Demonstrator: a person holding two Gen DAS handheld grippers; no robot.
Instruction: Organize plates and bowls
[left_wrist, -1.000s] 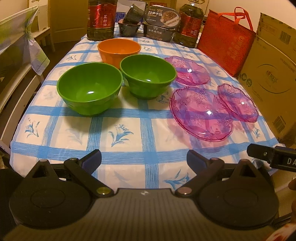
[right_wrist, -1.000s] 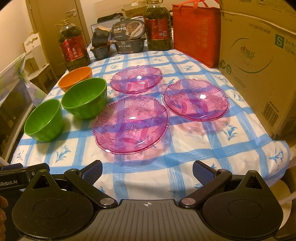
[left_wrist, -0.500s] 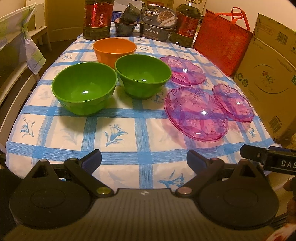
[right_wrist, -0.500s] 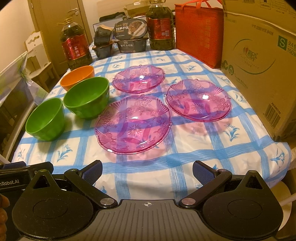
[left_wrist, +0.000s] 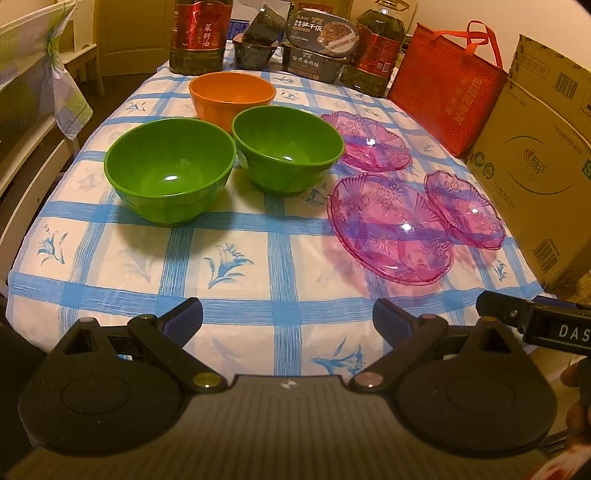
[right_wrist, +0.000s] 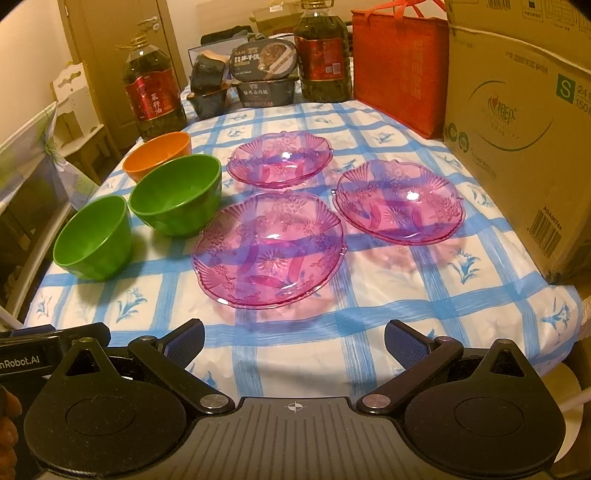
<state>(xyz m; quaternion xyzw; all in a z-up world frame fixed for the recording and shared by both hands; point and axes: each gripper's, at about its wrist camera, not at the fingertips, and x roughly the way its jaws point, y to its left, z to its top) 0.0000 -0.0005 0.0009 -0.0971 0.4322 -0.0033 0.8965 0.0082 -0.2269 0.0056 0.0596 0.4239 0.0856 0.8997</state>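
Plates: three see-through pink plates lie flat on the table. In the right wrist view the near pink plate is in the middle, the right pink plate is beside it, and the far pink plate is behind them. None is stacked yet.
Plate risk: the plates look thin, low and shiny. I think a finger could slip off a rim, or push a plate along the cloth and not lift it.
Bowls: in the left wrist view the near green bowl and the far green bowl stand almost touching, left of the middle. The orange bowl is just behind them.
Bowl risk: the bowls are so close that grabbing one may bump its neighbor and tip it.
Left gripper: the left gripper hangs low in the frame, over the near table edge, spread wide and holding nothing.
Right gripper: the right gripper is low in its frame too, wide apart and empty.
Gripper risk: the two grippers are side by side, so they could knock each other when reaching.
Table: the blue checked tablecloth looks smooth, so things may slide.
Back risk: big oil bottles stand in the upper left, and a cardboard box is close on the right. A wide swing could hit them.
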